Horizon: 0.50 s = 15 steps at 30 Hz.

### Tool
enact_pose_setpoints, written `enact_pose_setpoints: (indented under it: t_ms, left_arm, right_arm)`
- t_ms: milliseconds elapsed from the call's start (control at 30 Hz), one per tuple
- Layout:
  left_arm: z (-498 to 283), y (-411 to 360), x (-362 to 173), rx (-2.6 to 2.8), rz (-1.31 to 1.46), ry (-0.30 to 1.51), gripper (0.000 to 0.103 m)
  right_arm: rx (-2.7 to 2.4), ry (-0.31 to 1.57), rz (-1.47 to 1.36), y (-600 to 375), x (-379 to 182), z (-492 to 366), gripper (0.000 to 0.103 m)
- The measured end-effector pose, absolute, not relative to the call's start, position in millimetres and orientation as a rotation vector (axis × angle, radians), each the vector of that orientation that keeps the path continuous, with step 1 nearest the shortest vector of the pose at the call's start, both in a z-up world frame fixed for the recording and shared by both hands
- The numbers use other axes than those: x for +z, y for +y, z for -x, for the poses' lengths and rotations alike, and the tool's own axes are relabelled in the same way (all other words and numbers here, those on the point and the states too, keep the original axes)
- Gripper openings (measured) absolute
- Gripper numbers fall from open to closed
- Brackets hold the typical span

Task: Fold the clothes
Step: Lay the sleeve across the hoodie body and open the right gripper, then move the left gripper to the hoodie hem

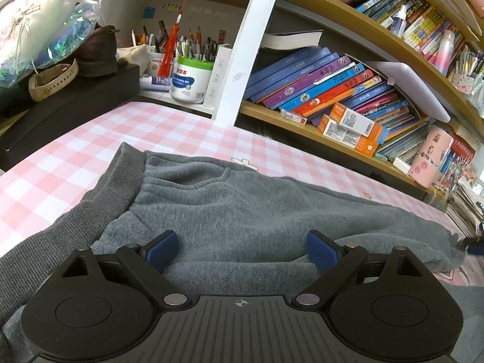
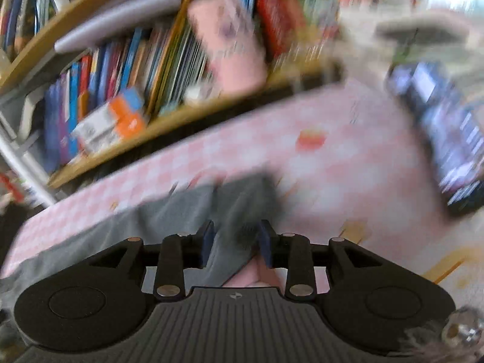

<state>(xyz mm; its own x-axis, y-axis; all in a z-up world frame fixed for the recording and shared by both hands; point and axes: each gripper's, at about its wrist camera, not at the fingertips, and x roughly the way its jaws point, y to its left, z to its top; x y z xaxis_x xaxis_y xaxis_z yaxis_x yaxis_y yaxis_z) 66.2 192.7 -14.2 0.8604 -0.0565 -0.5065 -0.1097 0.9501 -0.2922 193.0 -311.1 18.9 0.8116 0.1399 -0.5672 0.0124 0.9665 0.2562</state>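
A grey fleece garment [image 1: 230,211] with a ribbed waistband lies spread on the pink checked tablecloth [image 1: 75,151]. My left gripper [image 1: 242,249] is open, its blue pads [image 1: 161,251] wide apart just over the garment's near part. In the blurred right wrist view the garment's far end [image 2: 239,211] sits between my right gripper's [image 2: 237,242] blue pads [image 2: 265,240], which are close together on the cloth. The cloth there is lifted a little off the tablecloth [image 2: 332,181].
A wooden bookshelf [image 1: 302,121] packed with books runs along the table's far side. A white tub of pens [image 1: 190,80] and a black box [image 1: 60,112] stand at the far left. A dark device [image 2: 447,139] lies at the right of the table.
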Motion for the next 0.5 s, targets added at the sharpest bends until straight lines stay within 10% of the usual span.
enact_pose_setpoints:
  t_ms: [500]
  left_arm:
    - [-66,194,-15,0.013,0.318,0.539,0.094]
  right_arm:
    - [0.071,0.716,0.198,-245,-5,-255,0.056]
